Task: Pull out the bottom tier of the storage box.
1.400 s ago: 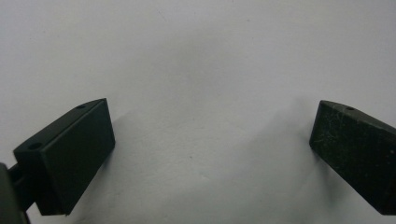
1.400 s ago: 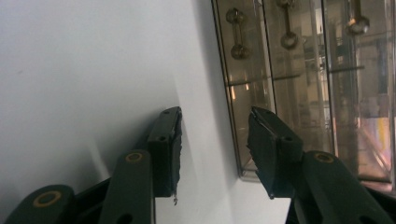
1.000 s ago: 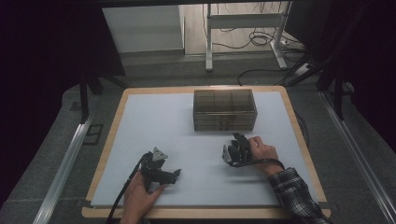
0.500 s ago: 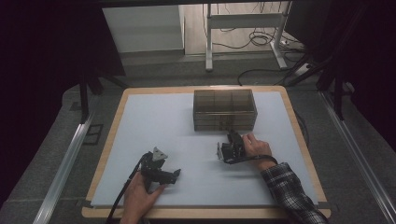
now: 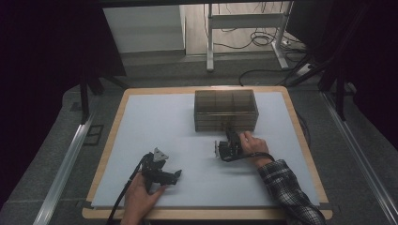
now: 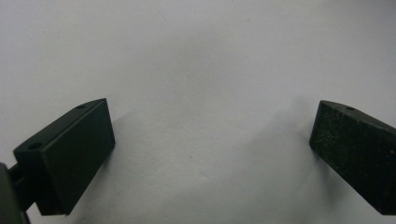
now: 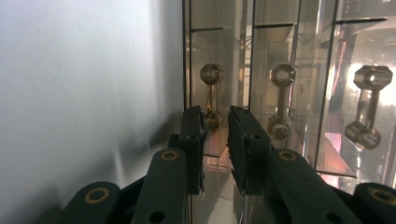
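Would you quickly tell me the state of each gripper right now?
Left gripper: open, empty, over the white table sheet.
Right gripper: closing at a handle of the clear smoky plastic drawer box; grip unclear.

A wooden-edged table (image 5: pixel 107 154) carries a pale mat (image 5: pixel 155 126) bearing 1 clear drawer box (image 5: pixel 226 110).

Smoky brown clear drawer box (image 5: pixel 226 110), white mat (image 5: pixel 155 122), plaid sleeve (image 5: pixel 288 190).

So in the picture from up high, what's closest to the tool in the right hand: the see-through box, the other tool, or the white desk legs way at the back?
Measured from the right tool:
1. The see-through box, just behind it, almost touching.
2. The left tool, lower left on the table.
3. The white desk legs, on the floor beyond the table's far edge.
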